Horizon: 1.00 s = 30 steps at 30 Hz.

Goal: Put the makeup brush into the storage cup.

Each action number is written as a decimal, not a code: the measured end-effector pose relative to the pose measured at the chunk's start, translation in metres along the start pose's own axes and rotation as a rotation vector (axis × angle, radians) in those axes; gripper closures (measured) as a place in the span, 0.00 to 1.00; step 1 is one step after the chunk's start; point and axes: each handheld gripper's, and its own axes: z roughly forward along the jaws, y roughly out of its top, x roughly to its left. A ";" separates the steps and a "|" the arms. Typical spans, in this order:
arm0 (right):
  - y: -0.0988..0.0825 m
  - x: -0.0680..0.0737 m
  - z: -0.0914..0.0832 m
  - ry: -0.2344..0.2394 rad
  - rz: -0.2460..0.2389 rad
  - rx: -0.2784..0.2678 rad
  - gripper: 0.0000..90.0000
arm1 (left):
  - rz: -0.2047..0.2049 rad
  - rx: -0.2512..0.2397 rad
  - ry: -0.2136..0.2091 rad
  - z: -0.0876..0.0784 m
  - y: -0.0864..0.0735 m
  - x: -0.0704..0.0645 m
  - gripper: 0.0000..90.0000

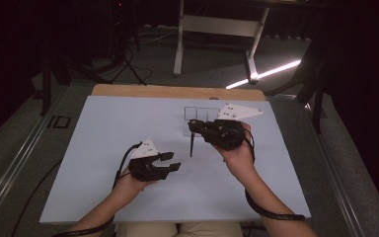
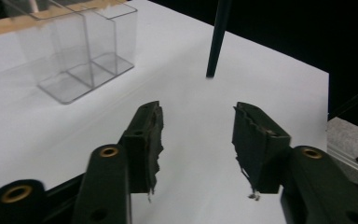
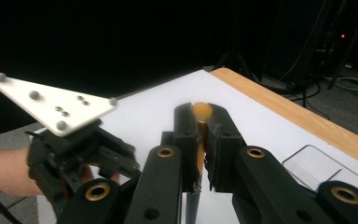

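Pencil (image 1: 192,145) (orange top blurred) clamped in right claw (image 3: 200,128); left claw (image 2: 198,135) released.

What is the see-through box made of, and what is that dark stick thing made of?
The see-through box looks like clear hard plastic: glossy, with straight dividing walls and the table visible through it. The stick, held by the right gripper, looks like a pencil, probably painted wood, dark, with an orange-looking top; that is less certain.
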 end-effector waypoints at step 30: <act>0.028 -0.022 -0.001 -0.042 -0.001 -0.034 0.93 | -0.077 -0.031 0.119 -0.056 -0.039 0.014 0.02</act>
